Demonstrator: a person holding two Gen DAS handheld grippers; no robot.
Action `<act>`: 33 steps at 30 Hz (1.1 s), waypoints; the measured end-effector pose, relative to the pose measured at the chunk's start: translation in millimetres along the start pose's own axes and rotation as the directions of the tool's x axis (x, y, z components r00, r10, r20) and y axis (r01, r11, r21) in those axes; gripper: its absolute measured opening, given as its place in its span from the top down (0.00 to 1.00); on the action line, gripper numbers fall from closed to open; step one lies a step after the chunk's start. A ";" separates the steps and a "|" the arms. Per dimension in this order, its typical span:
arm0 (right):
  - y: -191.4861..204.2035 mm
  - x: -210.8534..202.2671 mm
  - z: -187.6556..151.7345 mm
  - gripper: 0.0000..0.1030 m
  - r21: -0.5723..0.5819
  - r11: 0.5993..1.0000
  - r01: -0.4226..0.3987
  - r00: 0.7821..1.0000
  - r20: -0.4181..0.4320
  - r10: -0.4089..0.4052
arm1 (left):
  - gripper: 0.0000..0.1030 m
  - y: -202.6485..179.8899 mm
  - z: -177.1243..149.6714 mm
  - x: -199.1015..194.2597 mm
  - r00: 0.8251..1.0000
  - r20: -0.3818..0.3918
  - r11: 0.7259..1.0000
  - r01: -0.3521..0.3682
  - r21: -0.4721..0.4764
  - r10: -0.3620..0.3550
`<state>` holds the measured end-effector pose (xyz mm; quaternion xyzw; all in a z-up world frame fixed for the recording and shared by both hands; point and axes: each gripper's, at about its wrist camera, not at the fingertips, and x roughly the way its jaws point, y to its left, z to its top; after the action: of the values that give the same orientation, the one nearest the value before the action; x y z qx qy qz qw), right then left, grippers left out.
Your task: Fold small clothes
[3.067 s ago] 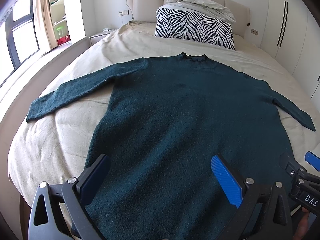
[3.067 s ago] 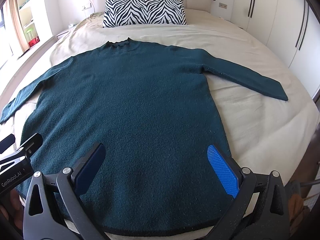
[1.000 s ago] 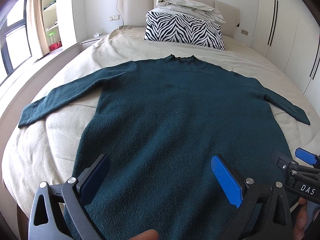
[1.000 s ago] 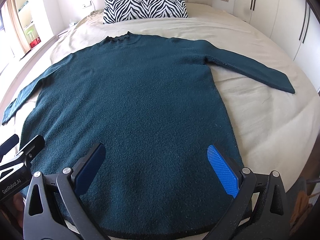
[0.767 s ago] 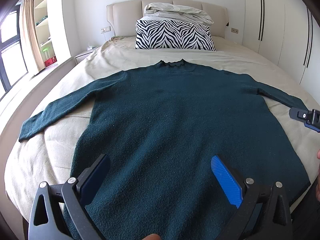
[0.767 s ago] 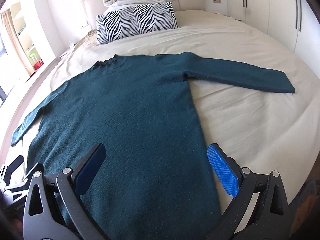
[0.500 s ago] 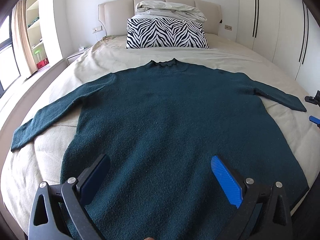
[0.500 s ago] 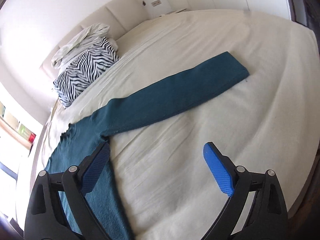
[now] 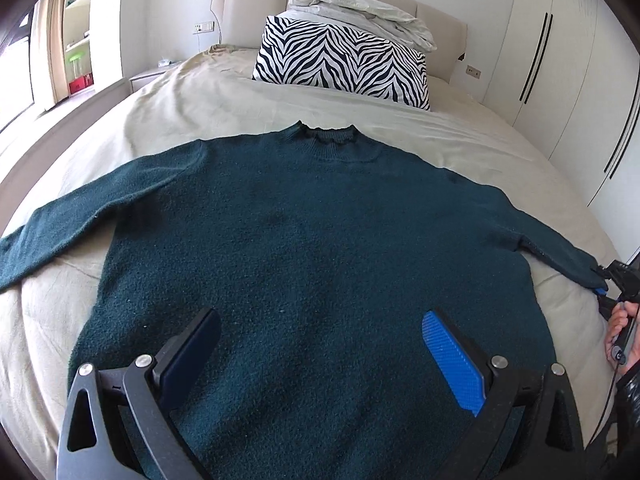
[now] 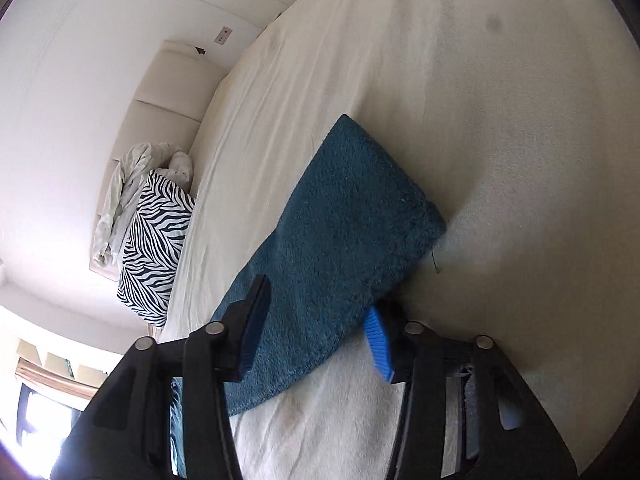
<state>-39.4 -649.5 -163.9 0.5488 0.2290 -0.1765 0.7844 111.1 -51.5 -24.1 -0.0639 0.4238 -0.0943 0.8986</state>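
A dark teal sweater [image 9: 312, 240] lies flat and face up on the bed, both sleeves spread out. My left gripper [image 9: 320, 340] is open and empty, hovering over the sweater's lower body. My right gripper [image 10: 316, 320] is at the right sleeve's end [image 10: 344, 224], tilted, with its jaws partly closed around the sleeve: one finger over it, the other at its lower edge. In the left wrist view the right gripper [image 9: 604, 280] shows at the sleeve tip.
A zebra-striped pillow [image 9: 340, 64] and a crumpled grey duvet [image 9: 360, 4] sit at the headboard. The beige bedsheet [image 10: 500, 120] stretches past the sleeve. White wardrobes [image 9: 560, 80] stand along the right side.
My right gripper swung right from the sweater's hem to the right sleeve's end and narrowed its jaws around it. My left gripper rose and moved forward slightly, staying open.
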 end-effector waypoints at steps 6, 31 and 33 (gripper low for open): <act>52.8 18.9 -1.8 0.93 -0.147 0.984 0.098 0.995 0.039 -0.093 | 0.12 17.8 15.1 40.2 0.975 -0.074 0.961 0.193 -0.199 -0.211; 274.2 108.0 -390.9 0.40 -0.754 0.579 -0.310 0.913 -0.405 -0.040 | 0.01 47.1 37.1 97.1 0.811 -0.021 0.697 0.490 -0.524 -0.585; 255.2 94.3 -381.4 0.40 -0.691 0.647 -0.322 0.906 -0.424 -0.001 | 0.01 36.0 41.7 98.5 0.806 -0.030 0.708 0.500 -0.500 -0.591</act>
<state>110.7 -207.2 -128.7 0.2201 0.3804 0.1168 0.8906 208.9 -36.9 -78.6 -0.3925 0.4781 -0.2568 0.7426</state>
